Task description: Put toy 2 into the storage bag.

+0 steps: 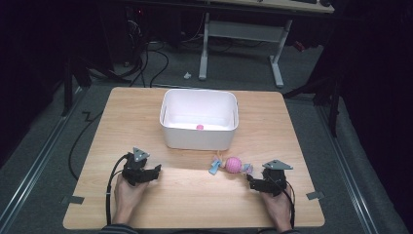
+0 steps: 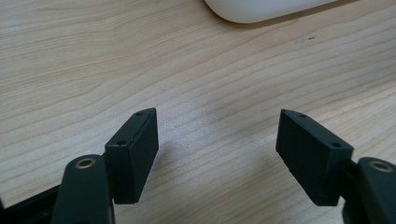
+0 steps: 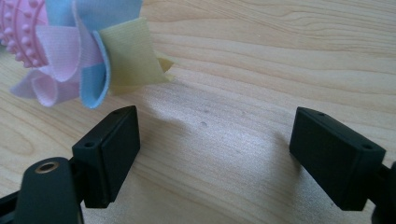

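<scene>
On the light wooden worktop (image 1: 195, 195), the pink knobbly ball with pastel fabric ribbons (image 1: 233, 165) lies just beside the right gripper (image 3: 215, 154); its jaws stand apart, holding nothing. The left gripper (image 2: 217, 149) is also wide apart over bare wood.

The right gripper (image 3: 215, 149) is seen with jaws spread over bare wooden table (image 3: 280, 70); a pink studded toy (image 3: 21, 32) with fabric strips (image 3: 93, 56) is seen just beyond one jaw.
</scene>
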`<action>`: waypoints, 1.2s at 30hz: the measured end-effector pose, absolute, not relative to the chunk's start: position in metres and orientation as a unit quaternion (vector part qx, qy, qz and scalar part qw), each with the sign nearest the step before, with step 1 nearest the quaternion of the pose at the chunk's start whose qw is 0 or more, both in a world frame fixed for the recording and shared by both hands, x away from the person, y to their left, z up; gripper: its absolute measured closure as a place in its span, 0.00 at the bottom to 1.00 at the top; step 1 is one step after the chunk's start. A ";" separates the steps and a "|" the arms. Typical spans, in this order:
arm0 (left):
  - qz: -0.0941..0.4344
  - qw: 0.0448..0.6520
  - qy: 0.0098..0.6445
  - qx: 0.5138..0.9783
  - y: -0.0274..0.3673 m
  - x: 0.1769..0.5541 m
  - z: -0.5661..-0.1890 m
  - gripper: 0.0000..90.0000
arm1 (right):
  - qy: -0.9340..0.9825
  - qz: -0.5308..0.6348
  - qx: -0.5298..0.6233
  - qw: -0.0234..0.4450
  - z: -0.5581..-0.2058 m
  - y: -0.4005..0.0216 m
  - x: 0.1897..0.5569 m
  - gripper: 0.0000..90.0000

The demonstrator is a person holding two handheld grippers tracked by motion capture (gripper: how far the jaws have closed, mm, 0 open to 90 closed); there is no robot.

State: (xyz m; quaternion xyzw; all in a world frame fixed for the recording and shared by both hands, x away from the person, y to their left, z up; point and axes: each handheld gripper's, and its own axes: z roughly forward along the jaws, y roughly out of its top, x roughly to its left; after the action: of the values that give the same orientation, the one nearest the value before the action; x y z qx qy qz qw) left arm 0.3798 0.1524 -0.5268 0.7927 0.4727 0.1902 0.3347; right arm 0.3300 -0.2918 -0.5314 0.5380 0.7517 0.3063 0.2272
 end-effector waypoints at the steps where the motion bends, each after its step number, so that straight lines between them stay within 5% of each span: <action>1: 0.191 0.332 0.472 0.794 0.152 0.380 -0.528 0.33 | 0.752 0.306 0.538 0.227 -0.531 -0.292 0.330 0.18; 22: 0.206 0.348 0.479 0.779 0.152 0.379 -0.536 0.30 | 0.751 0.319 0.535 0.219 -0.527 -0.301 0.316 0.26; 36: 0.206 0.348 0.479 0.779 0.152 0.379 -0.536 0.30 | 0.771 0.350 0.487 0.216 -0.491 -0.307 0.303 0.27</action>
State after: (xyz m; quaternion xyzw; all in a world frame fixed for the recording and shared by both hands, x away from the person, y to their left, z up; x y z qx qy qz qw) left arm 0.3795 0.1520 -0.5359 0.7792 0.4790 0.2060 0.3477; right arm 0.3033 -0.3070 -0.4905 0.4868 0.7705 0.3503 0.2159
